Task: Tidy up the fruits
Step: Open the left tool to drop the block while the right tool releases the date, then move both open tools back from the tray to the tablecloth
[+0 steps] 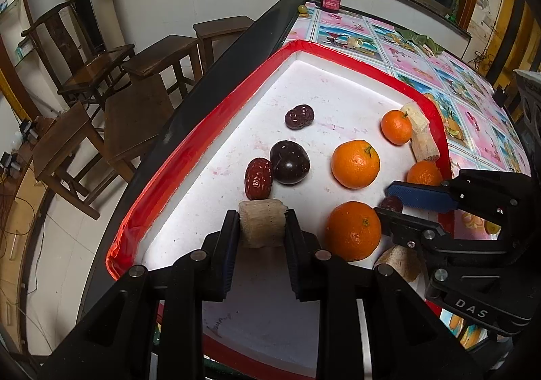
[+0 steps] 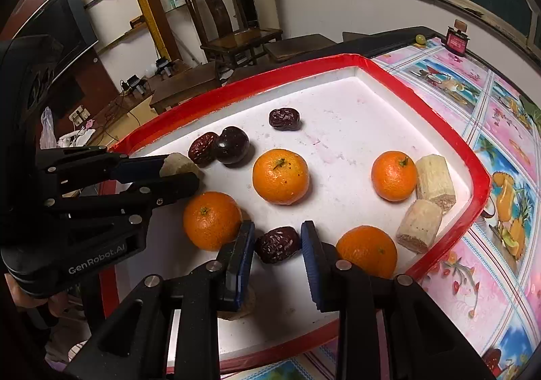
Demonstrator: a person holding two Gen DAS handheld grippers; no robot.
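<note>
My left gripper (image 1: 262,224) is shut on a pale sugarcane chunk (image 1: 262,228) near the front left of the white foam tray (image 1: 189,150) with its red rim. In the right wrist view my right gripper (image 2: 276,244) is shut on a wrinkled red date (image 2: 277,244) low over the tray floor, between two mandarins (image 2: 211,220) (image 2: 367,250). The left wrist view shows the same right gripper (image 1: 385,202) reaching in from the right. A dark plum (image 1: 290,162) and another red date (image 1: 258,179) lie just beyond the held chunk.
More mandarins (image 2: 280,176) (image 2: 394,175), two cane pieces (image 2: 434,184) (image 2: 419,226) by the right rim and a dark date (image 2: 284,119) lie in the tray. A patterned tablecloth (image 2: 473,129) covers the table; wooden stools and a chair (image 1: 101,69) stand beyond its left edge.
</note>
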